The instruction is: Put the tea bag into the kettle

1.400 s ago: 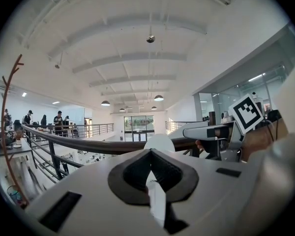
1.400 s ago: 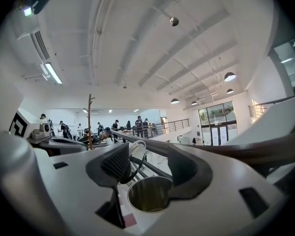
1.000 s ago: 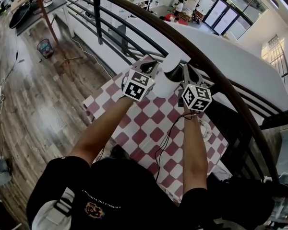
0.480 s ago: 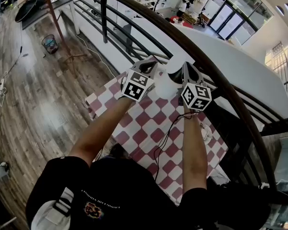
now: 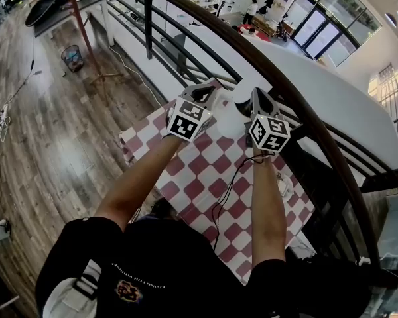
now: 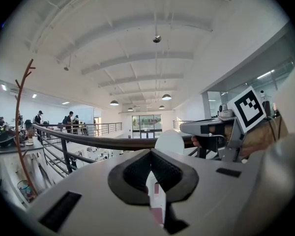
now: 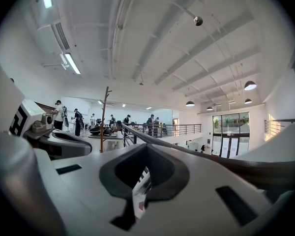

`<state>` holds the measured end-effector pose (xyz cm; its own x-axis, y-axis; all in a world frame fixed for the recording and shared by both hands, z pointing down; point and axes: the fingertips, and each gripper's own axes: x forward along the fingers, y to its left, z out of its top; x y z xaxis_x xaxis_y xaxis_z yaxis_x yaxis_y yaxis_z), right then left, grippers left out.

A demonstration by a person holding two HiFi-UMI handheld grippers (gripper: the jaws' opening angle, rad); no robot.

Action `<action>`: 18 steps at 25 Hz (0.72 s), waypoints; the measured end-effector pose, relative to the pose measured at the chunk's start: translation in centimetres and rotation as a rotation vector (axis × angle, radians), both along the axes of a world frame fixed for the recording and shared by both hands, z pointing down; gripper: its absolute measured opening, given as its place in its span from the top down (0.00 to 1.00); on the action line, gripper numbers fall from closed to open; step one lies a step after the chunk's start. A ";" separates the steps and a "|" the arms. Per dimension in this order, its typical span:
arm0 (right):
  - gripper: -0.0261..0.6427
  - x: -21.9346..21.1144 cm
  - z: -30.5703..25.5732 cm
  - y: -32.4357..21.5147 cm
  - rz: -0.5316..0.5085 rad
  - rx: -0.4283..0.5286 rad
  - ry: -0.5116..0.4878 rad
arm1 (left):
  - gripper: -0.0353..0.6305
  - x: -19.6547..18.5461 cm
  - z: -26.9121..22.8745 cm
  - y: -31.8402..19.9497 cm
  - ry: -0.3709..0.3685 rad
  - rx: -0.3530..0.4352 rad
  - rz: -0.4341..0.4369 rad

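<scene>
A white kettle (image 5: 233, 114) stands at the far end of the red-and-white checkered table (image 5: 199, 177), and both grippers are raised beside it. My left gripper (image 5: 209, 88) is at its left and my right gripper (image 5: 257, 97) at its right, both tilted up toward the railing. In the left gripper view the left gripper (image 6: 150, 152) has its black pads together, and the kettle's white round top (image 6: 170, 141) shows just beyond them. The right gripper (image 7: 146, 147) looks shut the same way. Only a thin slit with bits of checkered cloth shows between each pair of jaws. No tea bag is visible.
A dark curved handrail (image 5: 298, 111) with bars runs right behind the table, with a drop to a lower floor beyond. A black cable (image 5: 227, 187) lies across the cloth, and a small white object (image 5: 283, 185) sits near the table's right edge. Wooden floor (image 5: 46, 144) lies to the left.
Both grippers stay almost where they were beside the kettle. The head view has shifted slightly, so the railing and floor sit a little differently in it.
</scene>
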<state>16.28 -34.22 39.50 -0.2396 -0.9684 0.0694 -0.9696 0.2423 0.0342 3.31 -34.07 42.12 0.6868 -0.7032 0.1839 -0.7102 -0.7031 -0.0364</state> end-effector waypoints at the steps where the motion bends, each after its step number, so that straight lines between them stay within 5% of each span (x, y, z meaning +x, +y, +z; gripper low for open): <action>1: 0.95 0.0 0.2 0.0 0.002 -0.004 0.000 | 0.95 -0.1 0.1 0.0 -0.002 -0.003 -0.002; 18: 0.95 1.9 2.7 -0.3 0.066 -0.062 -0.009 | 0.95 -0.7 1.5 -0.2 0.004 -0.033 -0.007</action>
<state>18.14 -34.49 42.17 -0.1758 -0.9761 0.1281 -0.9838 0.1789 0.0127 2.59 -34.27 43.66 0.6826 -0.7017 0.2042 -0.7153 -0.6987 -0.0101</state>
